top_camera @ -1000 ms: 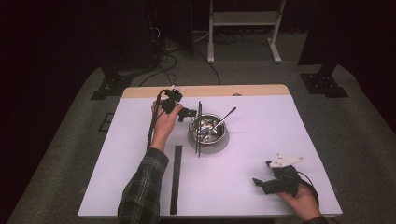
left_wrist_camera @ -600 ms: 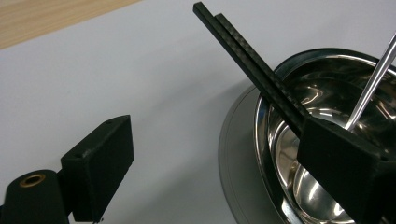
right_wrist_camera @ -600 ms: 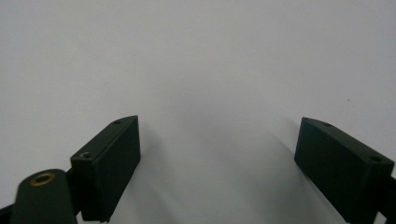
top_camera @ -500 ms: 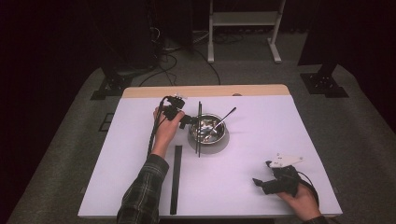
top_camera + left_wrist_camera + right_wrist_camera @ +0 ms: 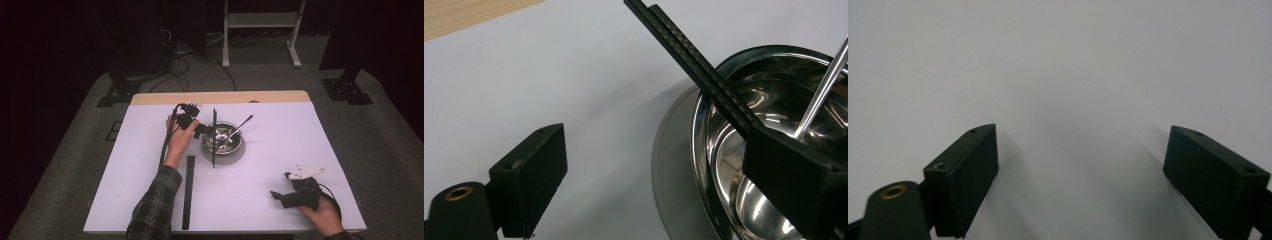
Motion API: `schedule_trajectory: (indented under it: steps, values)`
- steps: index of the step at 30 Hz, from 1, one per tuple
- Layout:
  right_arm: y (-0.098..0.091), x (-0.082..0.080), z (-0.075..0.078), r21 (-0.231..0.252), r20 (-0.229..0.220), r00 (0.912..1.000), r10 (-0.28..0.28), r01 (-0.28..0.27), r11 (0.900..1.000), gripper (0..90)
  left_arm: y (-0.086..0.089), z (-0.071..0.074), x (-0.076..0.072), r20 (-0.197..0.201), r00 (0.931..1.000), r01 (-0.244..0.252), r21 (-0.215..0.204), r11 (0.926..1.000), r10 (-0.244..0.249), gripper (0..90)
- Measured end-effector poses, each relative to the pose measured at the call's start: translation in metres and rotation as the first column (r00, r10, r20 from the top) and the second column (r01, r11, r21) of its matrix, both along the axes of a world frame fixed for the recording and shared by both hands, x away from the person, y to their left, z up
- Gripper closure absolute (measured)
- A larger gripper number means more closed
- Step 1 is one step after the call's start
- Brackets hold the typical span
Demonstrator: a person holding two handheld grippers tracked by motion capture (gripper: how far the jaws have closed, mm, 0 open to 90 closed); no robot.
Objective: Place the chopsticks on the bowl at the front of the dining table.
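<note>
Dark plaid sleeve (image 5: 152, 210) on the left arm; each black hand-held gripper trails what looks like black cable.

No readable text, labels, brands or numbers on anything in view.

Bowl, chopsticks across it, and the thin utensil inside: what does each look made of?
Bowl: polished metal, likely stainless steel; its inside mirrors light and nearby shapes. Chopsticks: black with a fine woven checker pattern, which suggests carbon fibre or a printed imitation; matte to satin. Utensil: a slim, bright silver handle, probably steel; its working end is hidden behind the left gripper's jaw.
</note>
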State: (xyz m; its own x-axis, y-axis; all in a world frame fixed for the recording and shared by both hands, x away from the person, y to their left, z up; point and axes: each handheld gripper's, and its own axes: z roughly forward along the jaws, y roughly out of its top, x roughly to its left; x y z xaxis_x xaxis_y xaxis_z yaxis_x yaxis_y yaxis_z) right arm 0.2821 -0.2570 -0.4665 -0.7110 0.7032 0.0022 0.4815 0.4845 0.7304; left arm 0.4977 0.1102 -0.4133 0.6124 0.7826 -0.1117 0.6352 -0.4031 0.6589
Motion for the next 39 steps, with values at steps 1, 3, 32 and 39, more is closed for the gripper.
schedule_trajectory:
  steps: [1, 3, 32, 39]
  values:
    - [0.000, 0.000, 0.000, 0.000, 0.000, 1.0000, 0.000, 0.000, 1.0000, 12.6, 0.001, 0.000, 0.000, -0.001, 1.0000, 0.001, 0.000, 1.0000, -0.001, 10.1]
    - [0.000, 0.000, 0.000, 0.000, 0.000, 1.0000, 0.000, 0.000, 1.0000, 12.6, 0.002, 0.002, -0.001, -0.007, 1.0000, 0.004, -0.013, 0.9999, -0.004, 10.1]
    - [0.000, 0.000, 0.000, -0.001, 0.000, 1.0000, -0.001, 0.001, 1.0000, 12.6, 0.028, 0.040, -0.107, 0.069, 0.9723, 0.230, -0.101, 0.9680, -0.223, 66.2]
    - [0.000, 0.000, 0.000, 0.000, -0.001, 1.0000, -0.001, 0.001, 1.0000, 12.6, 0.026, 0.044, -0.133, 0.076, 0.9534, 0.299, -0.125, 0.9459, -0.292, 90.0]
